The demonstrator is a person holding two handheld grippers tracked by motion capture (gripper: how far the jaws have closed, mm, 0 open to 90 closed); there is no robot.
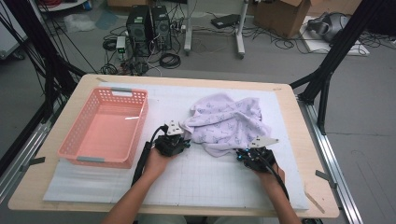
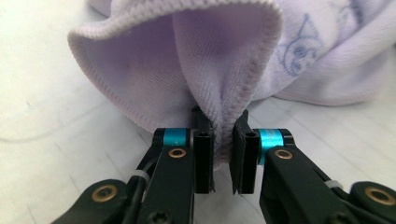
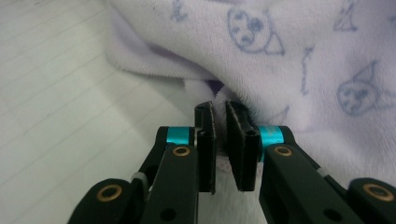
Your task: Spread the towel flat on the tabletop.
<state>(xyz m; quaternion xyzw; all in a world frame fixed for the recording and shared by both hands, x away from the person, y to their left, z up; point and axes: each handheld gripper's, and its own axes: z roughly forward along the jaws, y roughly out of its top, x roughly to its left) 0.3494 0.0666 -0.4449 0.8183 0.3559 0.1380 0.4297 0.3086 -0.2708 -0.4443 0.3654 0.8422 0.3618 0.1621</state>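
Note:
A crumpled lilac cloth (image 1: pixel 226 120) printed with small blue figures lies on the white gridded mat (image 1: pixel 201 179), right of centre. My left gripper (image 1: pixel 185 140) sits at the cloth's left edge. In the left gripper view its jaws (image 2: pixel 220 116) are shut on a fold of the hemmed cloth (image 2: pixel 187 60), which bunches up between the pads. My right gripper (image 1: pixel 241 152) is at the cloth's near right corner. In the right gripper view it (image 3: pixel 219 109) is shut on the edge of the cloth (image 3: pixel 289 60). A hand holds each gripper from the near side.
A pink plastic basket (image 1: pixel 107 130) stands on the left of the mat with nothing in it. The wooden table (image 1: pixel 303 135) borders the mat on all sides. Black frame posts, cables and computer boxes stand on the floor beyond the far edge.

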